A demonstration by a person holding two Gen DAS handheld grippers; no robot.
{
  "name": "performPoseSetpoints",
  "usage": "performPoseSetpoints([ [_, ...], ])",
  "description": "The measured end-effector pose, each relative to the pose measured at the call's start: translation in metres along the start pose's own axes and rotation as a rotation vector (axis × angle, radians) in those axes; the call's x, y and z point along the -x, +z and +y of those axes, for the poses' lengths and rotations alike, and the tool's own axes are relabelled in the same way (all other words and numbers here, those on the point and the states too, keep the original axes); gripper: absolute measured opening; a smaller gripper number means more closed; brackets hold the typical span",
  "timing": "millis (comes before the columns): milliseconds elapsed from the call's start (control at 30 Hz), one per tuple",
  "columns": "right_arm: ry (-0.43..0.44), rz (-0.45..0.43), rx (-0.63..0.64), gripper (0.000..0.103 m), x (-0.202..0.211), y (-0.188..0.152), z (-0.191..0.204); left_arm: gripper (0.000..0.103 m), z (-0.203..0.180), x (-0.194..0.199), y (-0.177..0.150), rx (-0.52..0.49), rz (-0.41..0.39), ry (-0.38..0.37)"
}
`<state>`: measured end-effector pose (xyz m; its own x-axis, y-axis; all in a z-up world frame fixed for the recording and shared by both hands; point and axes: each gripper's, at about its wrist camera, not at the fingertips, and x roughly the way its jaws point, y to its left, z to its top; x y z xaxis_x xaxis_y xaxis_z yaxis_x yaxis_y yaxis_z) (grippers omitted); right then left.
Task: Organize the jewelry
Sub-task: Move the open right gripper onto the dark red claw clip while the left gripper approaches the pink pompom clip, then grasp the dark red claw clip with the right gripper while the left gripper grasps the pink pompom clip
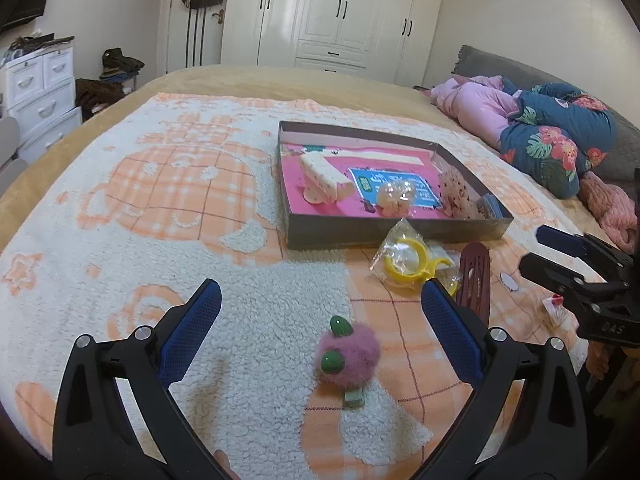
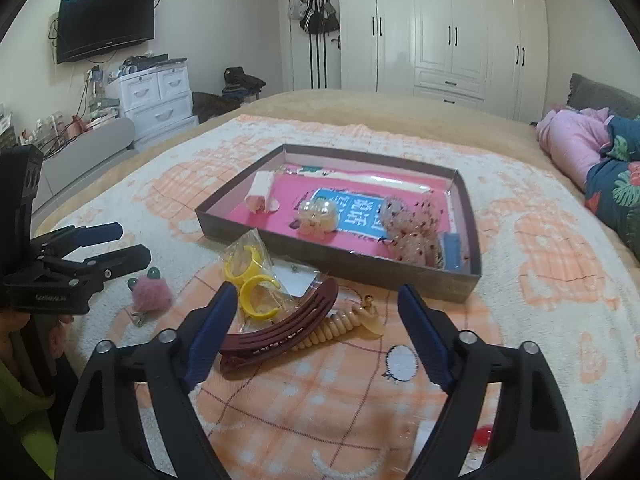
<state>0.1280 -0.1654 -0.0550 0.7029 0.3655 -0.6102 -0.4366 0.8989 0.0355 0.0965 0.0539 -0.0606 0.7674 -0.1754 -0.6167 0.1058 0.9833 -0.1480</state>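
Both grippers hover with fingers apart over the blanket [image 1: 120, 200], holding nothing.

The left gripper [image 1: 320, 308] brackets a pink pompom clip [image 1: 348, 354]. The right gripper [image 2: 314, 312] frames a maroon claw clip [image 2: 280, 328], with a beige coil tie [image 2: 340, 324] at its 3 o'clock and bagged yellow rings [image 2: 252, 280] at 11. The box [image 2: 332, 258] at 12 o'clock already holds several hair pieces.
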Motion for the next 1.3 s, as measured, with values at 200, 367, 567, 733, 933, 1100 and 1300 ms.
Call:
performPoseSetpoints([
  [200, 0.015, 0.049, -0.018, 0.06, -0.02, -0.001, -0.002, 0.089, -0.001, -0.007, -0.004, 0.001, 0.025, -0.021],
  [367, 0.015, 0.071, -0.033, 0.054, -0.032, -0.001, -0.005, 0.084, -0.004, -0.013, -0.008, -0.004, 0.051, -0.041],
  [567, 0.026, 0.09, -0.056, 0.047, -0.042, 0.0, -0.009, 0.082, -0.006, -0.018, -0.013, -0.015, 0.075, -0.048],
  [733, 0.045, 0.115, -0.076, 0.04, -0.049, -0.002, -0.01, 0.081, -0.007, -0.022, -0.019, -0.018, 0.1, -0.046],
  [933, 0.076, 0.135, -0.103, 0.029, -0.055, -0.002, -0.011, 0.081, -0.006, -0.021, -0.022, -0.015, 0.113, -0.041],
  [1100, 0.089, 0.13, -0.095, 0.017, -0.053, -0.002, -0.009, 0.073, -0.005, -0.023, -0.027, -0.009, 0.134, -0.038],
  [1300, 0.115, 0.12, -0.12, 0.015, -0.047, -0.001, -0.012, 0.06, -0.005, -0.022, -0.029, -0.009, 0.144, -0.043],
])
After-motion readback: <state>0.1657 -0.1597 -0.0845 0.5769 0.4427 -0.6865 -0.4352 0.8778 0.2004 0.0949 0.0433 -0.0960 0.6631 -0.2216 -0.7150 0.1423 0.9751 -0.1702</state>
